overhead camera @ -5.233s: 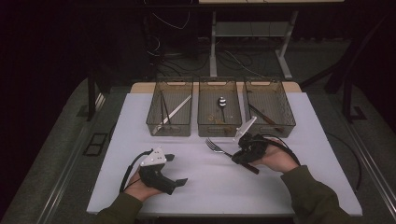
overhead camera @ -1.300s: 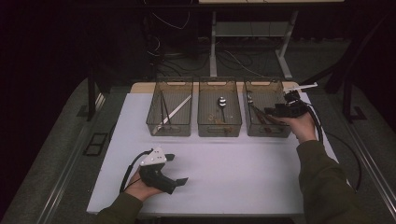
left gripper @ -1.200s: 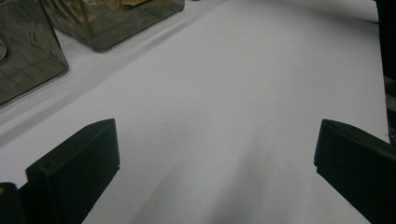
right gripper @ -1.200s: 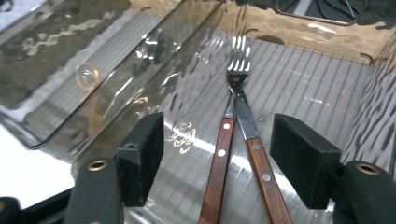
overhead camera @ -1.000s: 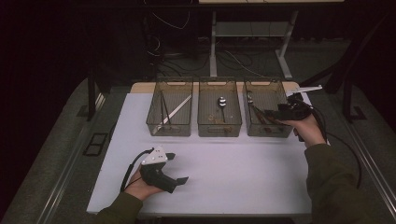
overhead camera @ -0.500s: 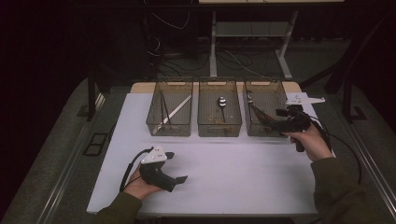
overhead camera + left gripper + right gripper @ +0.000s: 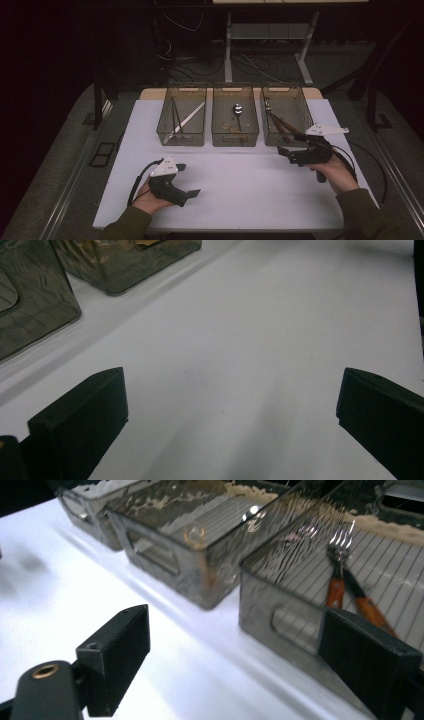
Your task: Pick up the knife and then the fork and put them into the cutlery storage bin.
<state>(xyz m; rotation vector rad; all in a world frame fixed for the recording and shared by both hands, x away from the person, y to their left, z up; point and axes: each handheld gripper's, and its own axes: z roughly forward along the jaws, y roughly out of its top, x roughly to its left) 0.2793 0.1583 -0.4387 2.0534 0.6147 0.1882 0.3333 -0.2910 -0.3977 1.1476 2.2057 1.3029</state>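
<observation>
High view, lower left of the frame: the left gripper rests on the white table, held in the person's left hand. Its position matches every earlier picture, so this side has not moved. Left gripper view confirms the jaws stand wide apart with bare tabletop between them.

Right of centre in the high view, the right gripper sits low, just in front of the right bin. About five seconds ago it was at mid-table beside a fork lying on the white surface; a second ago it was raised over the right bin; it has since drawn back toward the person and descended. Right gripper view shows its jaws spread, nothing between them.

Beyond it, the three clear bins stand in a row across the middle of the frame. The right bin now contains forks with orange handles, lying lengthwise on its floor. The table surface where a fork lay earlier is bare. The middle bin holds a spoon. The left bin holds long thin utensils, type not legible.

Assessment: the fork has probably been delivered to the right bin and released. No loose cutlery is visible on the table, so the sorting appears complete or awaiting a new item.
</observation>
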